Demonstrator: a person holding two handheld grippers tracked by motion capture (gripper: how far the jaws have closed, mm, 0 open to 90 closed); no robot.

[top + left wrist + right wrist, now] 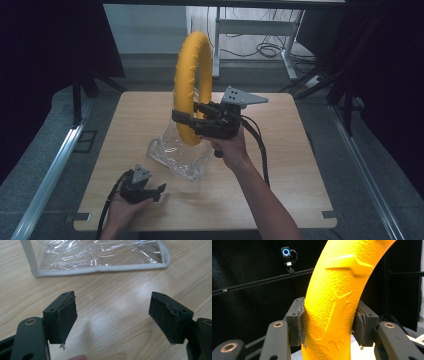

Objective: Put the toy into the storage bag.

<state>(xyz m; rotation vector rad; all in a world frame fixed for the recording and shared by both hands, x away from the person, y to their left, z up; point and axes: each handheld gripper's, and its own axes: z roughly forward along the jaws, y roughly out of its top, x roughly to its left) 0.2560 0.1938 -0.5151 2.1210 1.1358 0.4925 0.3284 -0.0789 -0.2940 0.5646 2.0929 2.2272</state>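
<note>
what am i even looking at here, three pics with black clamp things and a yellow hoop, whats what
A person sits at a wooden table and holds a hand-operated gripper in each hand; there is no robot arm. The wide picture comes from a fixed camera above, looking down. The other two come from small cameras riding on each gripper, looking along its two black jaws. The right gripper is raised and clamped on a yellow ring, held upright above the table; its own view shows the jaws pressing the ring's textured sides. The left gripper rests low near the table's front edge, jaws apart and empty. A clear plastic pouch with a grey border lies on the table.
</note>
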